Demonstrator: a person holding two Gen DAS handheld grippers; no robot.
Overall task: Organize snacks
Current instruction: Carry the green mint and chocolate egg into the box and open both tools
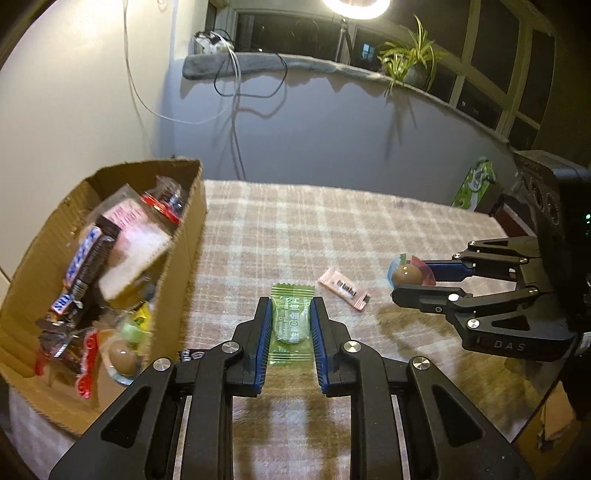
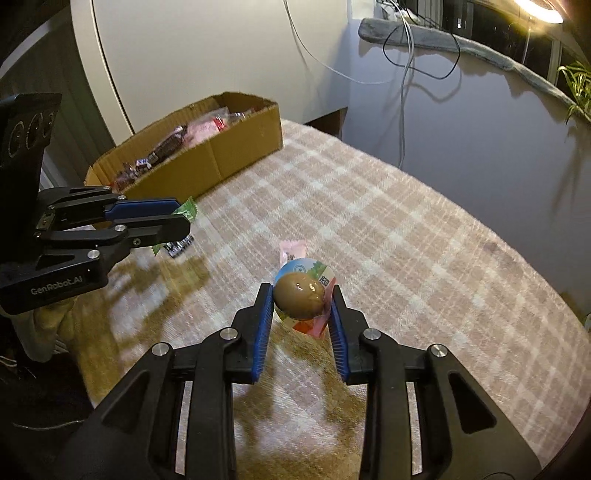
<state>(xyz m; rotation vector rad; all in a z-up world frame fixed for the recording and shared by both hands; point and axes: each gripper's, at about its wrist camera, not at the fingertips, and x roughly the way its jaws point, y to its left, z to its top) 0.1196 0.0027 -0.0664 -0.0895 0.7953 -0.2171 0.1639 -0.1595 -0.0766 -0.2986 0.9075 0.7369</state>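
tongs: left [image 1: 291, 308] grips one green candy [image 1: 290, 322], right [image 2: 303, 292] one egg pack [image 2: 301, 295].

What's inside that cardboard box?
The cardboard box holds a heap of wrapped snacks: a Snickers bar, a pink-and-white packet, and a packaged brown egg. Whatever lies beneath the pile is covered.

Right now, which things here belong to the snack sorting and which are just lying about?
Job:
left gripper shut on green candy packet
right gripper shut on packaged egg
pink sachet on the cloth
cardboard box of snacks

Lying about:
potted plant
cables
ring light
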